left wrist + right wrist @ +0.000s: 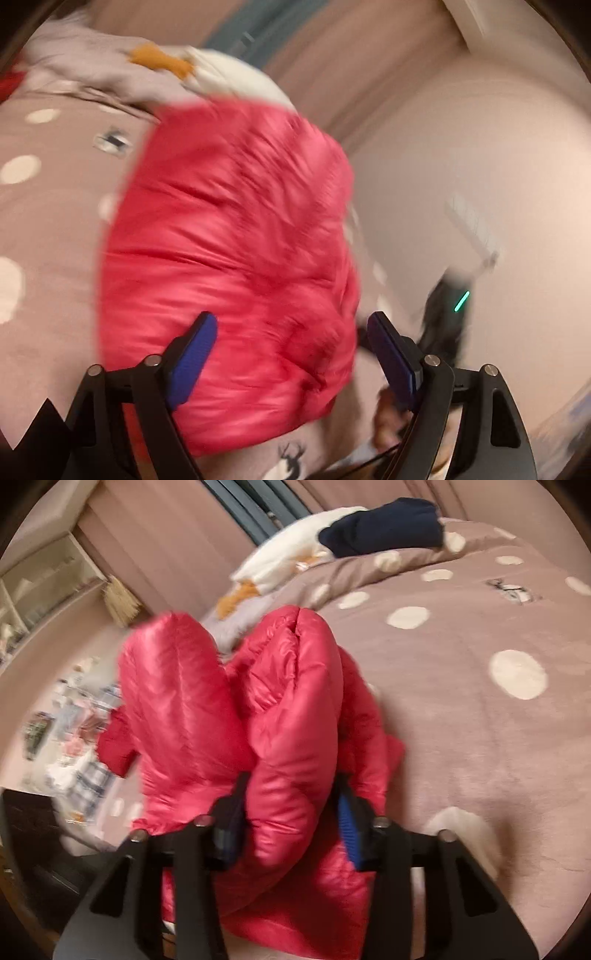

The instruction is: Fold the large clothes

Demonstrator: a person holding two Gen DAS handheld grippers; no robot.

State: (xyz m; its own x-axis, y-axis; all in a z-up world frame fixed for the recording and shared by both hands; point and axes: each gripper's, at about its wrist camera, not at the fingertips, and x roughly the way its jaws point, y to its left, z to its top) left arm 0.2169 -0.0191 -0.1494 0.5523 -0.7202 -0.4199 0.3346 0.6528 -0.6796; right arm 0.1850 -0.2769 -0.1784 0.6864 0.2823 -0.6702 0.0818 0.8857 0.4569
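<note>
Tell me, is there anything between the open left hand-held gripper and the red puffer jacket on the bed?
Nothing visible stands between them. The left hand-held gripper is open, and the red puffer jacket fills the gap between its fingers. The right hand-held gripper already clamps a thick fold of the jacket over the polka-dot bedspread.

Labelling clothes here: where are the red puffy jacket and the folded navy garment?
red puffy jacket [295, 738]: right wrist view, bunched fold between the jaws.
folded navy garment [384, 528]: right wrist view, its top face.

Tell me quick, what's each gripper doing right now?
Left gripper: open, holding nothing, over the red puffer jacket.
Right gripper: closed on a fold of the red puffer jacket.
</note>
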